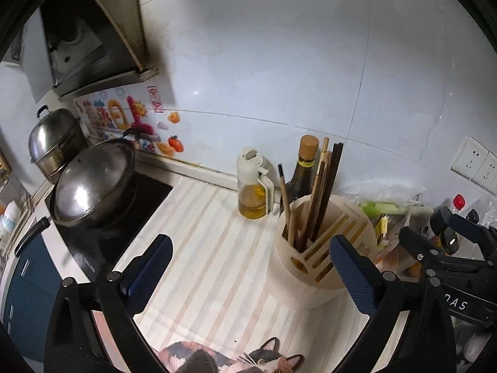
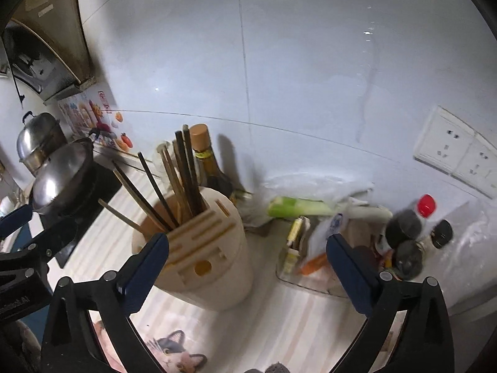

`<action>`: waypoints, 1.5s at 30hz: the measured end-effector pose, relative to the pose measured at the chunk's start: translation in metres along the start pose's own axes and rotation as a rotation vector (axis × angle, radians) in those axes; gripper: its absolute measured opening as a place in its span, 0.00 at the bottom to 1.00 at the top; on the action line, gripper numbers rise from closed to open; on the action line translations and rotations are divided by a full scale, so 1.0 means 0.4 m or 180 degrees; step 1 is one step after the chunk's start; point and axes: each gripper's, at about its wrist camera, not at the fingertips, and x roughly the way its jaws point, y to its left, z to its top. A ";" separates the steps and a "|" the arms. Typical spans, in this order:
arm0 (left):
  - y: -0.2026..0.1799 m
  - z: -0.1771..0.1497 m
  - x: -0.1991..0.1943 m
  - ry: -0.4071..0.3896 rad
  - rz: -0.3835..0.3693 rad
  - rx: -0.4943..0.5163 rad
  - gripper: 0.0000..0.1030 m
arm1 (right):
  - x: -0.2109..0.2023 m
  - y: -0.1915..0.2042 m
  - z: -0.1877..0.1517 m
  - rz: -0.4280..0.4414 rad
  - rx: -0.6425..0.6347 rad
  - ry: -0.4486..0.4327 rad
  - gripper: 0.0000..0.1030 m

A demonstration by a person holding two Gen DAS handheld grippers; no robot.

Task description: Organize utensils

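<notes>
both tools hang wide open with nothing in them: left tool (image 1: pixel 250 256) over the striped bench (image 1: pixel 198 233), right tool (image 2: pixel 247 256) just beside the cream utensil holder (image 2: pixel 217 261). the chopsticks (image 2: pixel 183 174) stand upright and splayed in the holder's round compartment, a dark sauce bottle (image 2: pixel 208 164) right behind.

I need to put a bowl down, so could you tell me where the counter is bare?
The striped counter is bare between the stove and the chopstick holder. To the right of the holder, bottles and packets crowd it.
</notes>
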 end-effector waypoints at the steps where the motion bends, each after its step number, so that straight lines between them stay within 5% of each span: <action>1: 0.001 -0.008 -0.006 -0.0013 0.0022 -0.0018 1.00 | -0.008 -0.003 -0.005 -0.0018 0.0004 -0.0014 0.99; 13: 0.011 -0.077 -0.115 -0.0140 0.0123 -0.0124 1.00 | -0.150 -0.028 -0.065 -0.0203 0.0006 -0.0222 1.00; 25: 0.071 -0.205 -0.397 -0.0546 0.0032 -0.0051 1.00 | -0.506 0.035 -0.234 -0.0468 0.0062 -0.0769 1.00; 37: 0.140 -0.333 -0.631 -0.0692 -0.0125 0.0053 1.00 | -0.826 0.103 -0.423 -0.0699 0.0205 -0.1091 1.00; 45: 0.146 -0.377 -0.676 -0.0600 -0.0123 0.0009 1.00 | -0.888 0.121 -0.472 -0.0624 0.0176 -0.1072 1.00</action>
